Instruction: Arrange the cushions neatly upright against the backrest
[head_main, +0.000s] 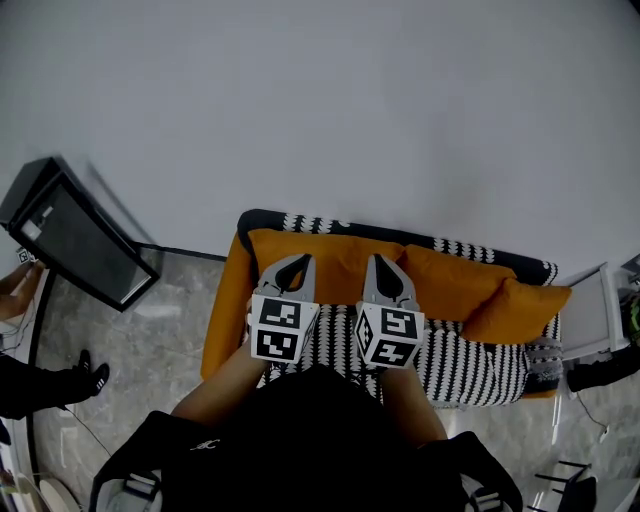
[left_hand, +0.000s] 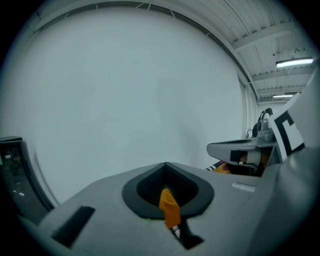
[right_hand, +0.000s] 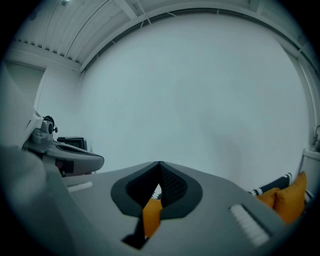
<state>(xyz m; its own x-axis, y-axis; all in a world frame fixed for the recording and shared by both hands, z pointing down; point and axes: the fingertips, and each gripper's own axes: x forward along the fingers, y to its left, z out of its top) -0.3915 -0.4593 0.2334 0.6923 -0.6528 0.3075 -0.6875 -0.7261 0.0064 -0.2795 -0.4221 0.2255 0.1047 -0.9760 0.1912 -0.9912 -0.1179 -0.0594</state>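
A small sofa (head_main: 470, 368) has a black-and-white striped seat and orange sides. Three orange cushions lean along its backrest: a wide one (head_main: 335, 252) at the left, one (head_main: 447, 280) in the middle, and a smaller one (head_main: 515, 308) tilted at the right end. My left gripper (head_main: 298, 260) and right gripper (head_main: 384, 262) hover side by side over the seat's left half, in front of the wide cushion. Both are shut with nothing held. The left gripper (left_hand: 166, 166) and right gripper (right_hand: 160, 165) face the white wall in their own views, and orange fabric shows below the closed jaws.
A black screen on a stand (head_main: 72, 235) leans at the left on the marbled floor (head_main: 170, 330). A person's dark shoes (head_main: 92, 372) are at the far left. A white cabinet-like unit (head_main: 590, 315) stands by the sofa's right end. A plain white wall (head_main: 330, 100) rises behind.
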